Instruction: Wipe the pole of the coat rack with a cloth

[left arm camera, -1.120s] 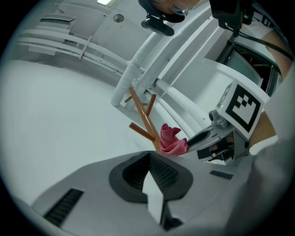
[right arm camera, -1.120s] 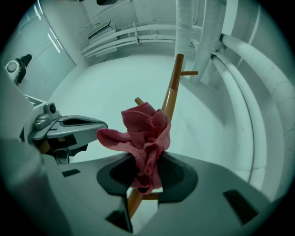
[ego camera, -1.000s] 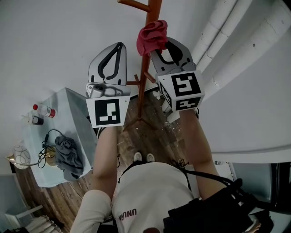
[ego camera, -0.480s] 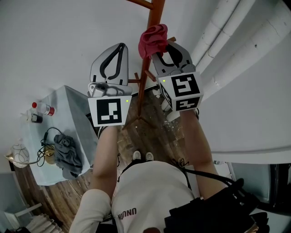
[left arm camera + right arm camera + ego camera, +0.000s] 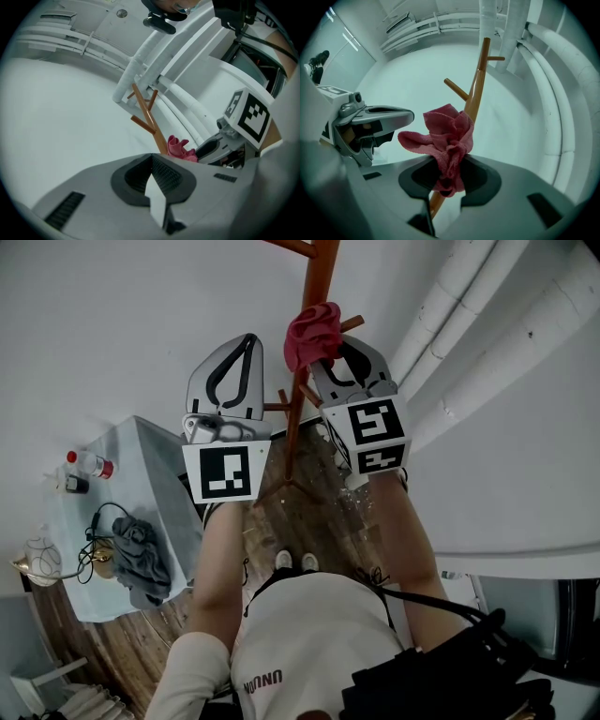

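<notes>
The brown wooden coat rack pole (image 5: 306, 343) rises between my two grippers, with short pegs branching off it. A bunched red cloth (image 5: 310, 329) is pressed against the pole, and my right gripper (image 5: 330, 354) is shut on it. In the right gripper view the cloth (image 5: 446, 140) wraps the pole (image 5: 477, 89) just ahead of the jaws. My left gripper (image 5: 242, 345) hangs left of the pole, shut and holding nothing. From the left gripper view the pole (image 5: 149, 121) and cloth (image 5: 180, 148) show beyond the closed jaws.
White pipes (image 5: 469, 324) run along the wall right of the rack. A pale table (image 5: 141, 521) at lower left carries a bottle (image 5: 91, 466), cables and a grey garment (image 5: 141, 563). The rack's base (image 5: 286, 488) stands on a wooden floor near the person's feet.
My right gripper and the red cloth have slid a little down and toward the person along the pole. The left gripper has barely moved.
</notes>
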`<action>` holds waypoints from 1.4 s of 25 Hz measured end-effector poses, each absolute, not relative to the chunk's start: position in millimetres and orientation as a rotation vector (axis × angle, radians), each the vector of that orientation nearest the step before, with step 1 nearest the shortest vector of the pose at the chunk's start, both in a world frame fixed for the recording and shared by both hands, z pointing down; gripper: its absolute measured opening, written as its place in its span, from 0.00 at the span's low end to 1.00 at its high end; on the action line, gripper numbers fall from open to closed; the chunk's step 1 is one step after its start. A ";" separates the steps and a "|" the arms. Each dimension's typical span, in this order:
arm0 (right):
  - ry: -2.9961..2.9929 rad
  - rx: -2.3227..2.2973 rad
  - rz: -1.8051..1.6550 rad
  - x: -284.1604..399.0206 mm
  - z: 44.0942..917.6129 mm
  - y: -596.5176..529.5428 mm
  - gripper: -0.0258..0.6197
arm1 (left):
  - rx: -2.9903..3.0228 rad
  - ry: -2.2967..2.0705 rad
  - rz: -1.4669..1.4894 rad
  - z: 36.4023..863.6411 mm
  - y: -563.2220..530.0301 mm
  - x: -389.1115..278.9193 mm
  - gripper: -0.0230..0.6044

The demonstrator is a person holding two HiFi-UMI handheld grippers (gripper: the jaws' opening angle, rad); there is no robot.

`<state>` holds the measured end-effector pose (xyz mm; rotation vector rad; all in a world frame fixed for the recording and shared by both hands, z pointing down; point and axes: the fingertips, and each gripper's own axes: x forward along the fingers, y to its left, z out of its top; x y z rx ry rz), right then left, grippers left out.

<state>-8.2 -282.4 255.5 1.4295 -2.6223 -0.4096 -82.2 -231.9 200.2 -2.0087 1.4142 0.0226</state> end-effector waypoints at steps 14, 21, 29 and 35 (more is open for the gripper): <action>-2.584 1.355 -0.352 -12.9 290.5 -283.8 0.24 | -2.018 1.444 0.015 209.2 -235.2 -87.7 0.06; -2.581 1.314 -0.317 -17.8 304.0 -284.2 0.24 | -2.027 1.449 0.013 214.0 -237.0 -88.5 0.06; -2.573 1.269 -0.299 -20.5 315.0 -285.0 0.24 | -2.048 1.466 0.029 220.2 -240.3 -89.6 0.06; -2.565 1.244 -0.290 -20.4 321.8 -285.0 0.24 | -2.051 1.460 0.013 223.4 -241.6 -88.0 0.06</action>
